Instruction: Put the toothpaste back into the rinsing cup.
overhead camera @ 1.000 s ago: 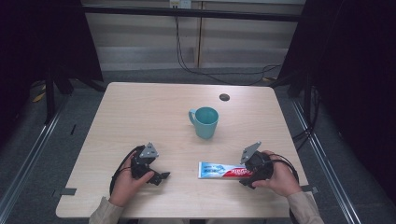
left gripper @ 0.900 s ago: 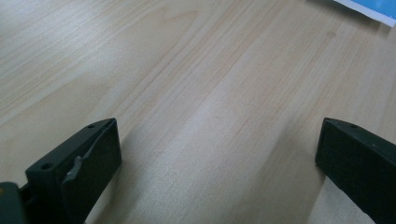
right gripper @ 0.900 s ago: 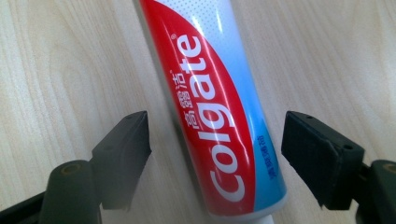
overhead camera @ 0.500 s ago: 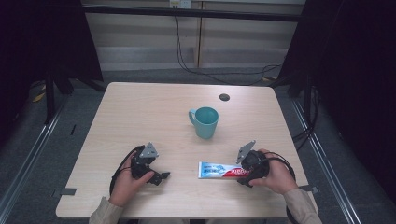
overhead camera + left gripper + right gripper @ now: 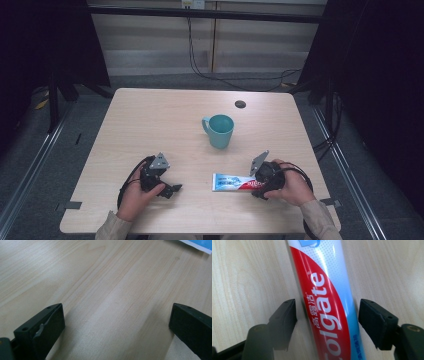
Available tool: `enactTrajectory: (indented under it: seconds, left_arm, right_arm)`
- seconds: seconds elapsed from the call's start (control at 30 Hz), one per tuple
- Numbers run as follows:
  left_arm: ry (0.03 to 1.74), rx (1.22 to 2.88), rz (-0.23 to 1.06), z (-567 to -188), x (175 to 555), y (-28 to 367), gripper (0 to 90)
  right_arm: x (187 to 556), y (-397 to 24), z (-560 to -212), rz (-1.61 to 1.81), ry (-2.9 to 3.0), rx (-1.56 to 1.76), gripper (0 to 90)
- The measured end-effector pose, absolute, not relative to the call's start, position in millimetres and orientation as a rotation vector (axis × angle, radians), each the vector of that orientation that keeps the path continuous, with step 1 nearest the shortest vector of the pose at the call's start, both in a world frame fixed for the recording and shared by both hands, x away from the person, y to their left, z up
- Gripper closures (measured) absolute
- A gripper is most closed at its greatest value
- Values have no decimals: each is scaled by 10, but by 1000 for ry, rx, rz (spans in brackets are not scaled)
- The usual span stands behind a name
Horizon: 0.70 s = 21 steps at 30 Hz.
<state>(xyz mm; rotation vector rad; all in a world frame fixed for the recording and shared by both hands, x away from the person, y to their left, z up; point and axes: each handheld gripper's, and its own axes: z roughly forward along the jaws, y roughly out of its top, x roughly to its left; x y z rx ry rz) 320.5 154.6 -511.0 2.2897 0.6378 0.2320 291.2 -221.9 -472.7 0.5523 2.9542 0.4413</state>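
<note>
The right tongs (image 5: 256, 186) are down on the worktop (image 5: 150, 125), straddling the toothpaste tube (image 5: 232, 182), and their jaws have just been closing in with the tube between them. In the right gripper view a sliver of gap shows on each side of the tube (image 5: 327, 315), so the pads are not pressing yet: released, though only just. The tube lies flat near the front edge, right of centre, its long axis running across the worktop from the right hand toward the left one. Seen along the right tongs' own jaws, that axis runs straight away from the camera, so the jaws cross it squarely; a clean squeeze looks likely. The right hand is plainly the nearer one. The label reads "Colgate" in white on red, with small Chinese characters beside it. The left tongs (image 5: 170, 189) rest well apart to the left, jaws spread wide over bare wood, holding nothing. A teal mug (image 5: 220, 130) stands further back, near the middle.
</note>
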Motion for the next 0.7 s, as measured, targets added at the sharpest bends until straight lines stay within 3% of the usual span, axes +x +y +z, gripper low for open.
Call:
enactTrajectory:
  seconds: [0.7]
  left_arm:
    - [638, 2289, 232, -5110, 3205, 1546, 0]
  right_arm:
    - [2981, -2005, -4692, 434, 2990, 526, 308]
